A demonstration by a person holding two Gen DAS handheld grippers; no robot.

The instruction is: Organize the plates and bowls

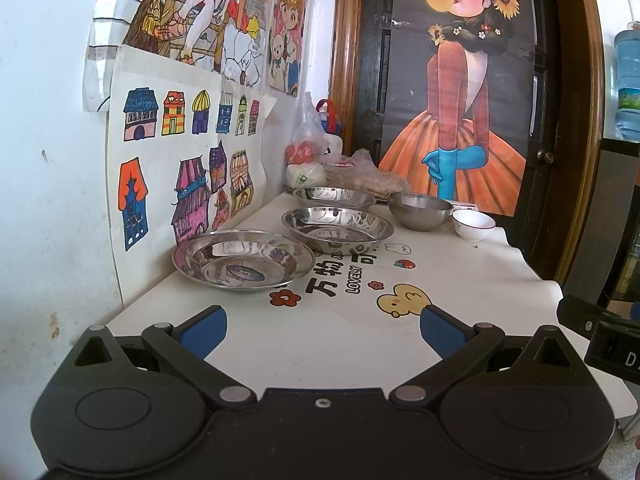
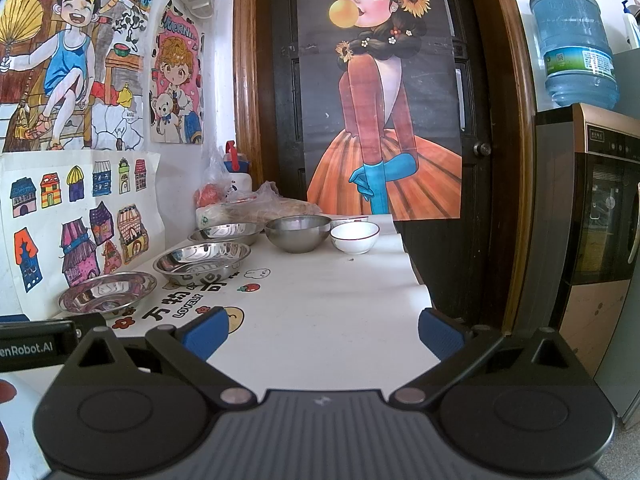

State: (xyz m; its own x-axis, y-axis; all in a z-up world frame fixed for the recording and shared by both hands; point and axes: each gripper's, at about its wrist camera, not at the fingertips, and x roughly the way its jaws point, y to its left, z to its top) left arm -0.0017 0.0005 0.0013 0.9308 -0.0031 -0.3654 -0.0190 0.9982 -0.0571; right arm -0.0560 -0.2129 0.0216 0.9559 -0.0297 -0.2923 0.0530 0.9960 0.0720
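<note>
Left wrist view: the left gripper [image 1: 323,334] hovers over the near edge of the surface [image 1: 360,344], jaws spread wide with nothing between them. Right wrist view: the right gripper [image 2: 323,334] hangs over the same near edge, towards the right side, jaws likewise spread and empty. Neither gripper touches any dish, so the task appears to be at its start.

Dish layout:
- Three shallow steel plates stand in a row along the left edge, next to the wall: near plate [image 1: 243,260], middle plate [image 1: 337,227], far plate [image 1: 334,197]. They lie separately, not stacked.
- A deep steel bowl [image 1: 420,210] stands near the far edge, to the right of the far plate.
- A small white bowl [image 1: 473,225] with a dark rim line stands just beside the steel bowl, close to the far right corner.

Reasoning: the plates match in shape and should nest; the near plate is the closest item to the left gripper and is probably the first pick. A thin flared rim lying flat calls for a pinch at the rim from the side. The two bowls differ in size and material; the white one would likely sit inside the steel one.

Surroundings and obstructions:
- Plastic bags [image 1: 360,172] and a bottle [image 1: 332,136] crowd the far left corner, just behind the far plate, limiting reach from behind.
- Drawings [image 1: 180,168] cover the wall next to the plates, so approach from the left side is closed.
- The middle and right of the surface, printed with cartoon figures, carry no dishes and offer stacking room.
- A door with a poster [image 2: 384,120] stands beyond the far edge.
</note>
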